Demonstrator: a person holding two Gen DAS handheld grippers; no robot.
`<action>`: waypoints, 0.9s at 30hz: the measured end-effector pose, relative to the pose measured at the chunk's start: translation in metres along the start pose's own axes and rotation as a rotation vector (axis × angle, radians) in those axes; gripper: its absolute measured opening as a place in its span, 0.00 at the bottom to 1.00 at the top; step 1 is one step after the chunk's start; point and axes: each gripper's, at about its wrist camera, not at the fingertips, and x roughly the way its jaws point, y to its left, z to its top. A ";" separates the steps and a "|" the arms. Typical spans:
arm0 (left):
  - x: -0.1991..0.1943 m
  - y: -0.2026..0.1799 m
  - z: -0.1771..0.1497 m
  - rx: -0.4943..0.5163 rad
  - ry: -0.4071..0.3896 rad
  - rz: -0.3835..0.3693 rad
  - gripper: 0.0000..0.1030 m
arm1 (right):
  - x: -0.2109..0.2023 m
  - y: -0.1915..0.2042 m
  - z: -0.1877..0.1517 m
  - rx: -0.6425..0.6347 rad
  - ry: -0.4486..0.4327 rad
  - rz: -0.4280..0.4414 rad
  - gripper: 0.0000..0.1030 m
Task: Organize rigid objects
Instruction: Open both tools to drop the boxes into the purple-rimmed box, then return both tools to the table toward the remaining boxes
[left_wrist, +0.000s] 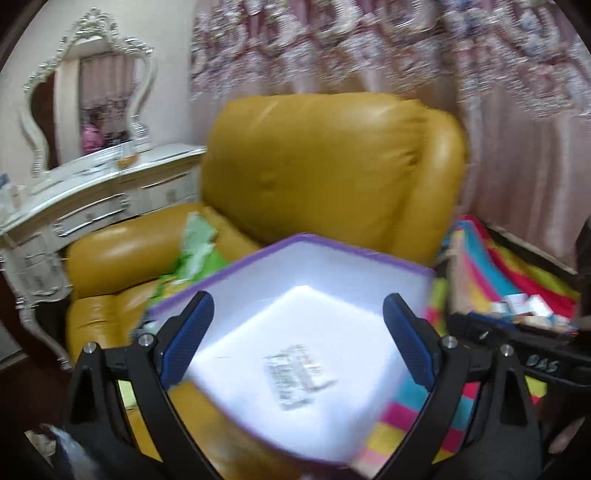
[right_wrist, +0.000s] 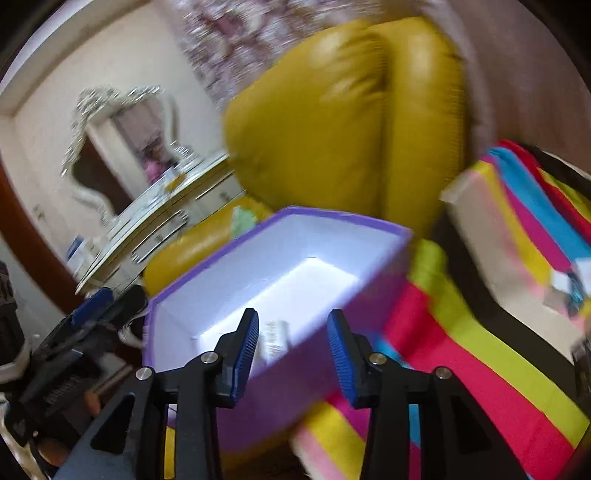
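Left hand-held gripper (left_wrist: 298, 332) wide open, empty; right hand-held gripper (right_wrist: 293, 356) narrowly parted, empty. Purple box (left_wrist: 258, 317) sits near, mouth open, likely for collecting; one packet (left_wrist: 295, 371) inside.

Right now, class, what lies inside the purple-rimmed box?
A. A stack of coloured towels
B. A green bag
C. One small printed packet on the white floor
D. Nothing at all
C: the left wrist view shows the purple-rimmed box holding just one small printed packet on its white floor.
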 end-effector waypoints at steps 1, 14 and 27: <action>-0.004 -0.009 -0.002 0.009 -0.011 -0.032 0.91 | -0.008 -0.014 -0.007 0.021 -0.010 -0.020 0.42; 0.026 -0.155 -0.065 0.139 0.188 -0.426 0.93 | -0.082 -0.181 -0.122 0.349 0.020 -0.310 0.43; 0.079 -0.249 -0.145 0.179 0.466 -0.434 0.93 | -0.142 -0.254 -0.184 0.455 0.006 -0.597 0.42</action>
